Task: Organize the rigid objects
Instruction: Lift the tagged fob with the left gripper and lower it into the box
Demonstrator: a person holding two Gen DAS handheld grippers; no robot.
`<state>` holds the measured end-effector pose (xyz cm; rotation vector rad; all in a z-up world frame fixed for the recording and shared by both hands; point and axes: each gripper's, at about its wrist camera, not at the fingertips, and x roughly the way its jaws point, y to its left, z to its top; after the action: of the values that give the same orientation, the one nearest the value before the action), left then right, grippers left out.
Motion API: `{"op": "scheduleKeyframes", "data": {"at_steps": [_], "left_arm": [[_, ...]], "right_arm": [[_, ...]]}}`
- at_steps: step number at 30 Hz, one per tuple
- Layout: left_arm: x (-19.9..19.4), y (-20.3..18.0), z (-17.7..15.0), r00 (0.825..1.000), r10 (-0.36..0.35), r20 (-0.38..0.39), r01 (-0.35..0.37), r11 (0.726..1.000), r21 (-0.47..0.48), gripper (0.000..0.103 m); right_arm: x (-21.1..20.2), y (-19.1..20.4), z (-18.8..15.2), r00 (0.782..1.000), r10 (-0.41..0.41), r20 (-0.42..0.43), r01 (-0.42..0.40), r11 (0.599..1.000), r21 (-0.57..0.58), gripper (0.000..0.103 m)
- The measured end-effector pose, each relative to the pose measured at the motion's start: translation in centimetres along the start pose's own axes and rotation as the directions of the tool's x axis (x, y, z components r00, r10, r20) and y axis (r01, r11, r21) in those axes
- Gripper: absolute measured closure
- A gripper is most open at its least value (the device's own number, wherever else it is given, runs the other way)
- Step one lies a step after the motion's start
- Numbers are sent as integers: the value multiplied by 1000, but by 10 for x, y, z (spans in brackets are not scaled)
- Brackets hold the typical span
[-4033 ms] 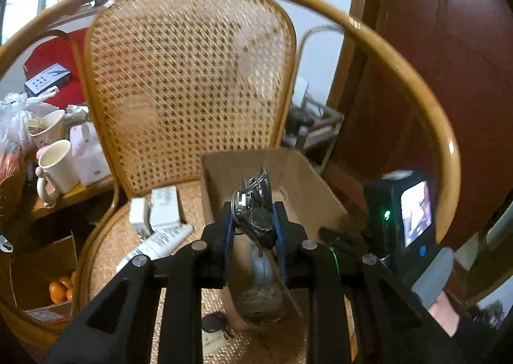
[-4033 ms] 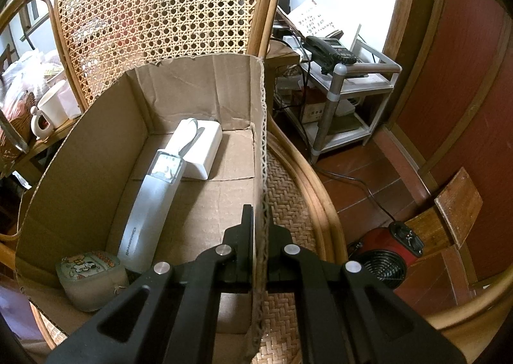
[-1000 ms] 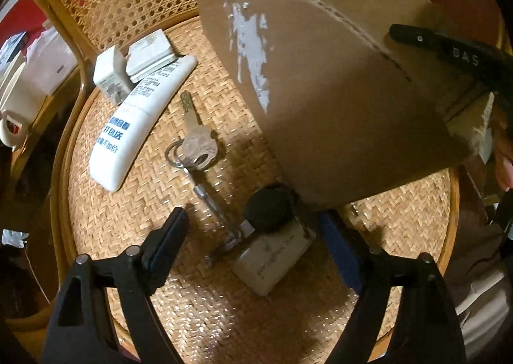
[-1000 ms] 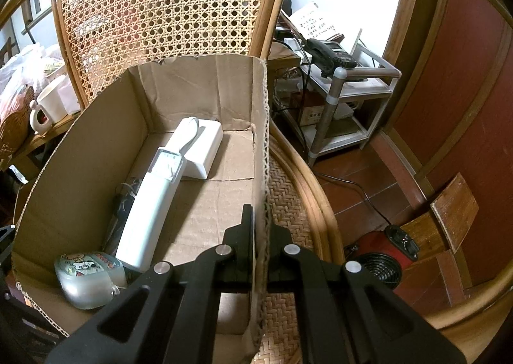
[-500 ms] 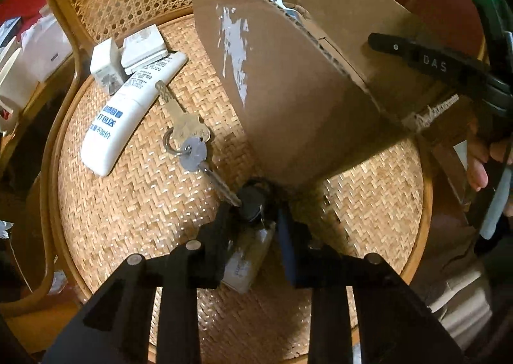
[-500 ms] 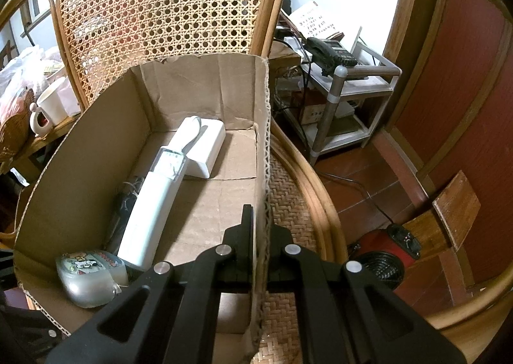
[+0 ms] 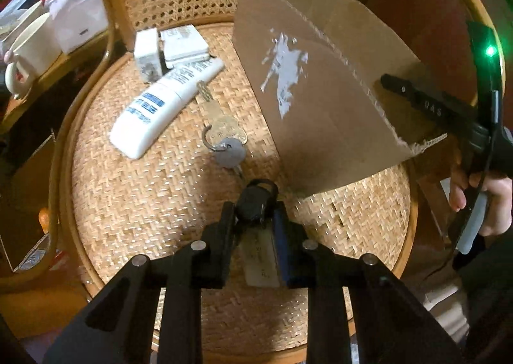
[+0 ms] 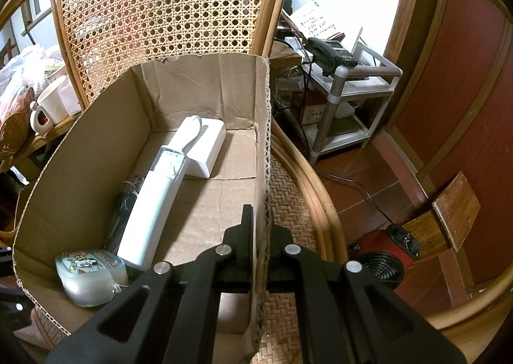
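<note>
Key fob [image 7: 255, 203] nipped by closing left fingers [image 7: 229, 219], tag trailing toward camera, right fingers [image 8: 248, 229] clamping box wall [image 8: 264, 139]

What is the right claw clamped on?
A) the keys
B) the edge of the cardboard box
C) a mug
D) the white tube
B: the right claw is shut on the box wall, which runs up between its tips.

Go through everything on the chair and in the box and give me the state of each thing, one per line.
Left gripper: closing on the black key fob.
Right gripper: clamped on the cardboard box wall.
Keys: lying on the seat.
White tube: lying flat.
Remote: lying inside the box.
</note>
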<state>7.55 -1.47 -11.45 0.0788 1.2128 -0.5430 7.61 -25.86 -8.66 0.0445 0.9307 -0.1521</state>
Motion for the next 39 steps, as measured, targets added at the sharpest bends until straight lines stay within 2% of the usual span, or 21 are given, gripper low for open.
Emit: {"op": "scheduleKeyframes", "data": {"at_steps": [8, 13, 15, 18, 23, 29, 33, 36, 39], "left_arm": [[-33, -2, -6, 993, 20, 120, -19, 1000, -12, 81], [-60, -1, 1, 968, 83, 235, -74, 996, -47, 81], [-69, -5, 6, 958, 105, 265, -101, 994, -30, 81], [-77, -8, 14, 948, 88, 305, -82, 996, -31, 81], [-92, -23, 25, 921, 77, 382, -71, 997, -28, 81], [-94, -57, 40, 898, 21, 440, -35, 999, 24, 81], [-93, -79, 49, 883, -39, 468, 17, 999, 52, 81], [-85, -92, 54, 890, -45, 455, 19, 998, 63, 81], [-71, -101, 61, 904, -20, 426, -1, 999, 49, 81]], "right_arm": [[0, 0, 0, 1000, -1, 0, 1, 1000, 0, 97], [1, 1, 1, 1000, -2, -1, 2, 1000, 1, 97], [1, 1, 1, 1000, -2, -1, 2, 1000, 0, 97], [1, 1, 1, 1000, -1, 0, 1, 1000, 0, 97], [1, 1, 1, 1000, -2, -1, 2, 1000, 0, 97], [1, 1, 1, 1000, -1, 0, 1, 1000, 0, 97], [0, 2, 2, 1000, -3, 2, 3, 1000, -7, 97], [0, 1, 2, 1000, -2, 3, 2, 1000, -7, 97], [-1, 1, 2, 1000, -4, 9, 5, 1000, -9, 97]]}}
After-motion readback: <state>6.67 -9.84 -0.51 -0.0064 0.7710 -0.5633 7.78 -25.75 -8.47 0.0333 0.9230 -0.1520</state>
